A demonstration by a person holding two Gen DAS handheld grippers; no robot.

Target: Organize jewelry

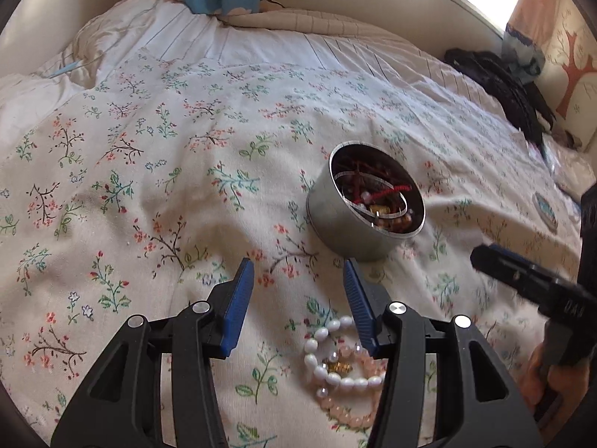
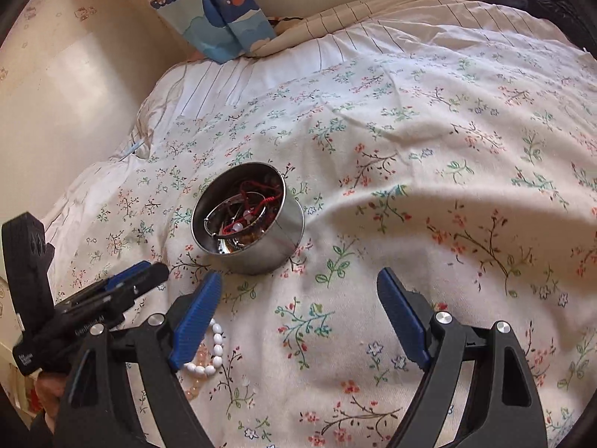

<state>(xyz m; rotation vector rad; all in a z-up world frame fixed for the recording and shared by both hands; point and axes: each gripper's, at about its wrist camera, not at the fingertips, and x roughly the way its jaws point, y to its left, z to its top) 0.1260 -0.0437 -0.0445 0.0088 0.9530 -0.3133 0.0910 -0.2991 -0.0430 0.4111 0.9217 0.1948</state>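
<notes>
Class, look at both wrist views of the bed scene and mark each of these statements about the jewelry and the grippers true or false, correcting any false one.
1. The metal tin stands open with jewelry inside. True.
2. The white bead bracelet lies inside the tin. False: it lies on the floral bedspread, near the tin.
3. The left gripper is clamped on the white bead bracelet. False: its jaws are apart and hold nothing.
4. The right gripper is open and empty. True.
5. A pink bead bracelet lies beside the white one. True.
</notes>
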